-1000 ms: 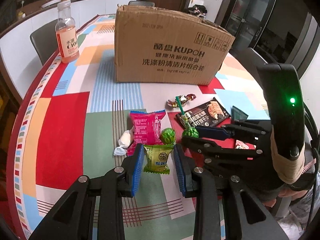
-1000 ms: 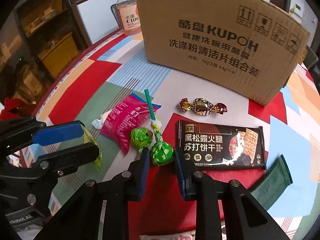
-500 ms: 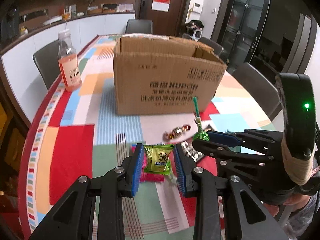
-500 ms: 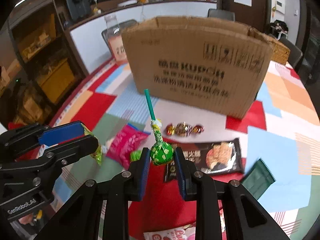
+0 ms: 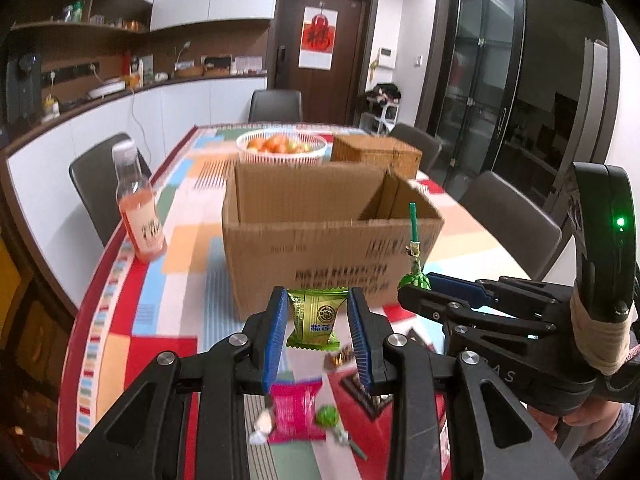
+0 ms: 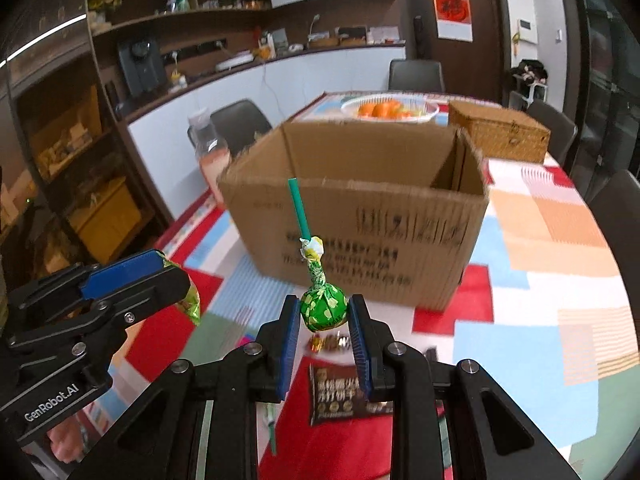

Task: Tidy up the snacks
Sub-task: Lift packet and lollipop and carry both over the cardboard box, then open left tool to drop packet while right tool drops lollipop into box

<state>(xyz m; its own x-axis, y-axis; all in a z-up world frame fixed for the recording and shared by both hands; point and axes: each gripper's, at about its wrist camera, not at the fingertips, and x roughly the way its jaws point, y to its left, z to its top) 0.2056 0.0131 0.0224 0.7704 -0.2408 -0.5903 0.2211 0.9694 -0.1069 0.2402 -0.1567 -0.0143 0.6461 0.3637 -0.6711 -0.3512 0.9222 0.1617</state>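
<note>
My left gripper (image 5: 318,316) is shut on a green snack packet (image 5: 314,318) and holds it in the air in front of the open cardboard box (image 5: 320,236). My right gripper (image 6: 323,312) is shut on a green lollipop (image 6: 323,306) with its stick pointing up, also raised before the box (image 6: 360,216). The right gripper shows in the left wrist view (image 5: 424,286) just right of the packet. On the table below lie a pink packet (image 5: 298,412), a second green lollipop (image 5: 328,426), a wrapped candy (image 6: 330,343) and a black biscuit packet (image 6: 340,394).
A drink bottle (image 5: 138,208) stands left of the box. Behind the box are a white basket of oranges (image 5: 282,146) and a wicker box (image 5: 376,154). Chairs surround the patterned table (image 5: 132,320).
Both grippers have risen from the table with their snacks. The box's open top has come into view and the loose snacks now lie lower in the frames.
</note>
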